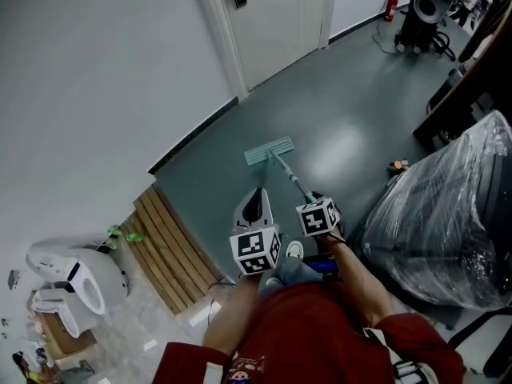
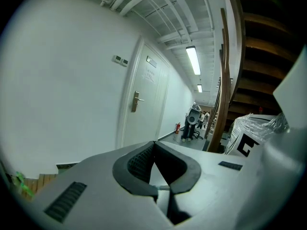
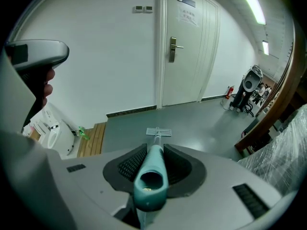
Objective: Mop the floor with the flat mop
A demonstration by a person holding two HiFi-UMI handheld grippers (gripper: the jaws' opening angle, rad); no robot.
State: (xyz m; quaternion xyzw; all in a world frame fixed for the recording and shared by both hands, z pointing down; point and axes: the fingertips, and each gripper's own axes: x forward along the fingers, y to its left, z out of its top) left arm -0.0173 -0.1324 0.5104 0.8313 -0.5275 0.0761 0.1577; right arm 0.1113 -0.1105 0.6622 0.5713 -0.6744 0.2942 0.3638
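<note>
On grey-green floor (image 1: 344, 94) ahead of person, flat mop (image 1: 270, 150) rests w/ its head flat on the floor, well short of the door (image 1: 280, 22). Long axis runs from the head back & up to right gripper (image 1: 314, 202), pointing away from person twd the door wall; head sits crosswise to it. Right gripper's jaws are clamped on teal mop handle (image 3: 152, 176) near its open top end. Left gripper (image 2: 154, 147) is just beside, jaws closed tip to tip w/ nothing between, not touching the mop.

Flat mop (image 1: 269, 150) lies on floor (image 1: 344, 118) before door (image 1: 276, 22).
</note>
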